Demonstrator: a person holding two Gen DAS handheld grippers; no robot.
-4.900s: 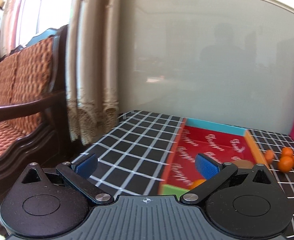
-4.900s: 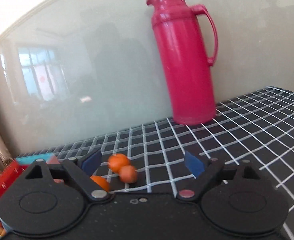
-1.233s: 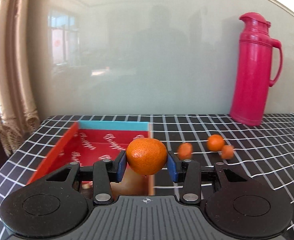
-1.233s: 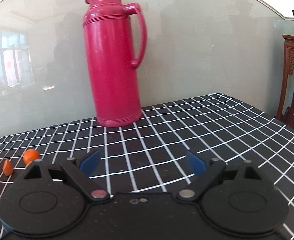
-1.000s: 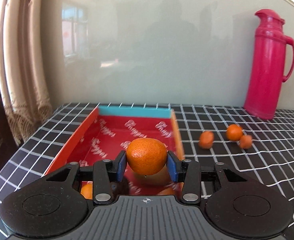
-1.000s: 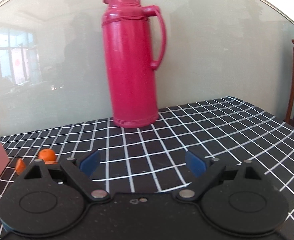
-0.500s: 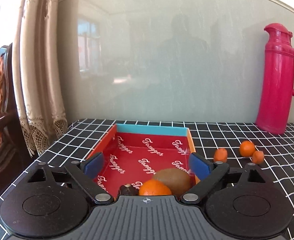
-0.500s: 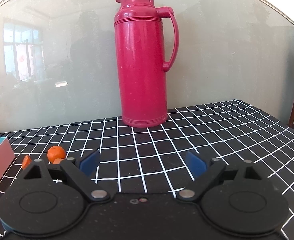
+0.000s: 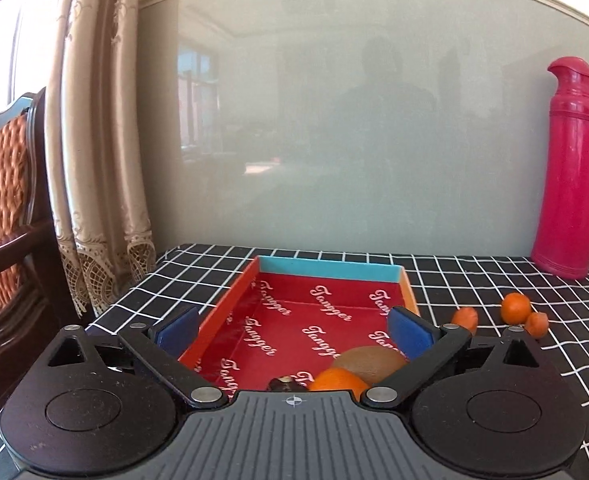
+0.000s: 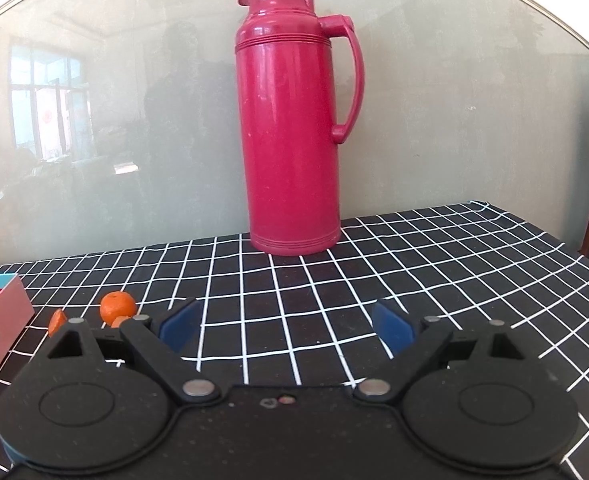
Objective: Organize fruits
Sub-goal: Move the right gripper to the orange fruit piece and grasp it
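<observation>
Now that the left gripper (image 9: 292, 330) has let go of the tangerine (image 9: 339, 379), its jaws are opening wide with nothing between them, and the fruit lies in the red tray (image 9: 230, 308) beside a kiwi (image 9: 368, 360). The right gripper (image 10: 286, 322) hangs open and empty. Three small oranges (image 9: 515, 307) remain on the checked tablecloth (image 9: 494, 280), likely next.

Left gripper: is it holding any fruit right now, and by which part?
Nothing is held. The left gripper is opening with nothing between its pads; the orange lies in the red tray.
</observation>
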